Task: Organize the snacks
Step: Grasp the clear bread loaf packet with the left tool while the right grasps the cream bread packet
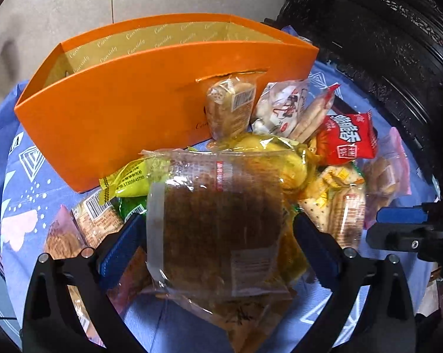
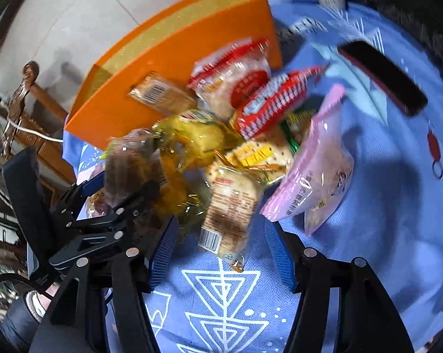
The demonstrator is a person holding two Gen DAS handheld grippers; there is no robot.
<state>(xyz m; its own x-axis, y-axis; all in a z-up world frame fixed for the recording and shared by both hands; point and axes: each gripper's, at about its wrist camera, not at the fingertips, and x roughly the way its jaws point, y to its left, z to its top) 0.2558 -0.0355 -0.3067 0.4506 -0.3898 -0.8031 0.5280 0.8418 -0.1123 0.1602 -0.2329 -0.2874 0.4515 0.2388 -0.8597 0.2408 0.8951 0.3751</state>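
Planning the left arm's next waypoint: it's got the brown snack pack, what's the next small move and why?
Probably lift the left gripper and carry the brown snack pack forward over the orange box. The pack sits between its fingers above the snack pile, and the box stands open just beyond, with nothing visible inside. The right gripper is open and holds nothing.

The left gripper (image 1: 218, 232) has its blue pads against both sides of a clear packet of brown cake (image 1: 218, 223), which stands above a heap of snacks (image 1: 324, 153) on a blue cloth (image 1: 24, 194). Just beyond the heap, to the far left, an orange box (image 1: 118, 111) stands open with a gold lining. The right gripper (image 1: 403, 226) shows at the right edge, near the heap.
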